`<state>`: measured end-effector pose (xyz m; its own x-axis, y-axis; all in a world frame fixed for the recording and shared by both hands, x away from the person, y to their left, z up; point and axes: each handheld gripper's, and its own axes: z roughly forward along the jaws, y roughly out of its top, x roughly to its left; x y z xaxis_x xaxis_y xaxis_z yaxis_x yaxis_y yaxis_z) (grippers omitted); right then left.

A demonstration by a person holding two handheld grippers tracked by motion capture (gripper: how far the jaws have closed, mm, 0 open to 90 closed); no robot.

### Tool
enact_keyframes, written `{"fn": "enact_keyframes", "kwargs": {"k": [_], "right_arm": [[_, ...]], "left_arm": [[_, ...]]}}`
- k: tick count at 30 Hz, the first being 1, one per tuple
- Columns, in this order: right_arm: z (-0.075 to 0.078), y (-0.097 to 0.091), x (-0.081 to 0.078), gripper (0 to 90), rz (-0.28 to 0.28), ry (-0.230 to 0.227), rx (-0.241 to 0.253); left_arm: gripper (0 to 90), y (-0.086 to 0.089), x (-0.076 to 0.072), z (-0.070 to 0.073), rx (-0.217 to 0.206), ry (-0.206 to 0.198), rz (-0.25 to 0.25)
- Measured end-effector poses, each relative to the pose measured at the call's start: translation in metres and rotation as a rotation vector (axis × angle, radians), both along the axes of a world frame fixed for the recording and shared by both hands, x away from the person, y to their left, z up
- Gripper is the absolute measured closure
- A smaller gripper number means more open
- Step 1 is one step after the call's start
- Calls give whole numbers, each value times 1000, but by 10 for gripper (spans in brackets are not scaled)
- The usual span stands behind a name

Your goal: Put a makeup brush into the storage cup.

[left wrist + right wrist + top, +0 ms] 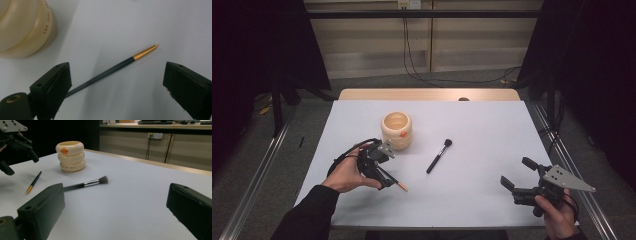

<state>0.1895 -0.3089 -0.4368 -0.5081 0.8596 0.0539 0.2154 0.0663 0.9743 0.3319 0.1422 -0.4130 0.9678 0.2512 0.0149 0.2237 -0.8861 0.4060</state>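
Note:
A thin dark stick with a gold-orange tip (pixel 112 68) lies flat on the white table (pixel 482 130). My left gripper (pixel 116 75) hovers over it, open, with the stick between the jaws and no pad touching it. From above, that left gripper (pixel 384 179) points down-right, with the stick's tip (pixel 401 186) poking out. A cream ringed cup (pixel 397 131) with an orange duck mark stands just behind it. A black makeup brush (pixel 438 156) lies at mid-table. My right gripper (pixel 518 172) is held open and empty near the front right, facing the brush (pixel 85 183) and the cup (pixel 71 156).
The table's far edge is a wooden strip (pixel 427 94). Metal rails (pixel 562 155) run along both sides of the table, and cables (pixel 452 77) lie on the floor behind. Bare tabletop lies between the brush and the right gripper.

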Motion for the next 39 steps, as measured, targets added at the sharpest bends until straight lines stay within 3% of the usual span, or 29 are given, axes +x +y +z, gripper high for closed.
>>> {"fn": "enact_keyframes", "kwargs": {"k": [4,8,10,15,21,28,39], "right_arm": [[0,0,0,11,1,-1,-2],[0,1,0,11,0,2,-5],[0,1,-1,11,5,3,-5],[0,1,-1,11,5,4,-12],[0,2,0,11,6,3,-10],[0,2,-1,11,9,1,-14],[0,1,0,11,12,6,-12]], "left_arm": [[147,-1,0,-4,17,-4,-22],[219,0,0,-2,3,-25,-19],[289,0,0,-3,-5,-14,-19],[363,-2,1,-7,37,-27,-28],[474,-9,2,-11,67,-24,-105],[636,-13,6,-16,107,-27,-155],[658,-16,12,-27,146,-17,-198]]}}
